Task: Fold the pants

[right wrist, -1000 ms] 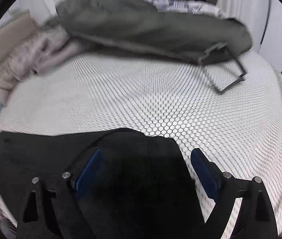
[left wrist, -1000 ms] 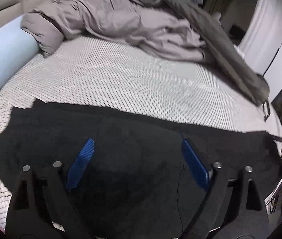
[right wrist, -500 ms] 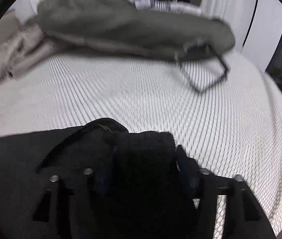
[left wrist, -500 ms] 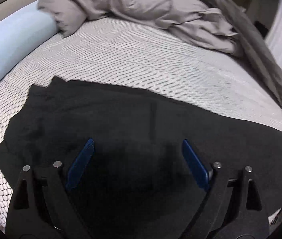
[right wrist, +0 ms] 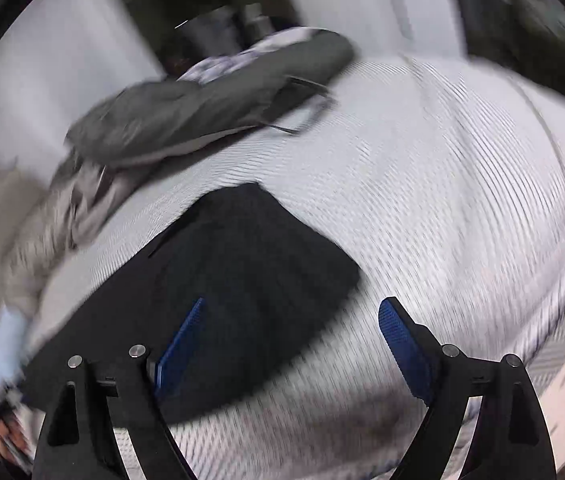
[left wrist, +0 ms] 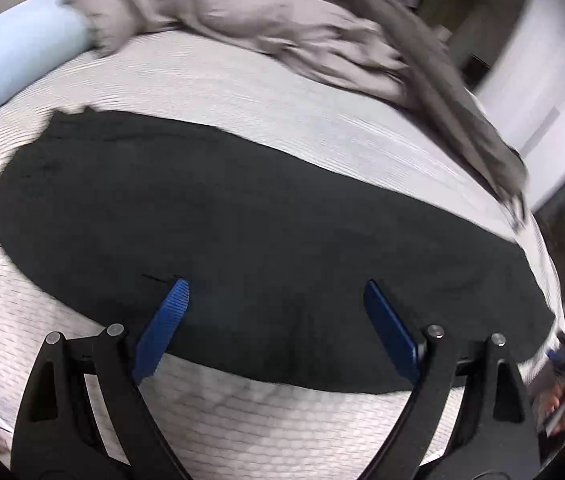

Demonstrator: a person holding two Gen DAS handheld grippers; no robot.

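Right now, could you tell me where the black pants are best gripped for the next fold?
Probably at the free end of the black pants, near its corner. It lies flat on the mattress with bare sheet beside it, so the right gripper, jaws opening and empty, could come in from that side.

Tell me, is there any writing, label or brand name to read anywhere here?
None can be read.
black pants: no label or tag shows.
grey bedding: blurred, plain.
patterned cloth at the far side: a print, too blurred to tell any letters.

No readable text, labels, brands, numbers or signs in either view; motion blur throughout.
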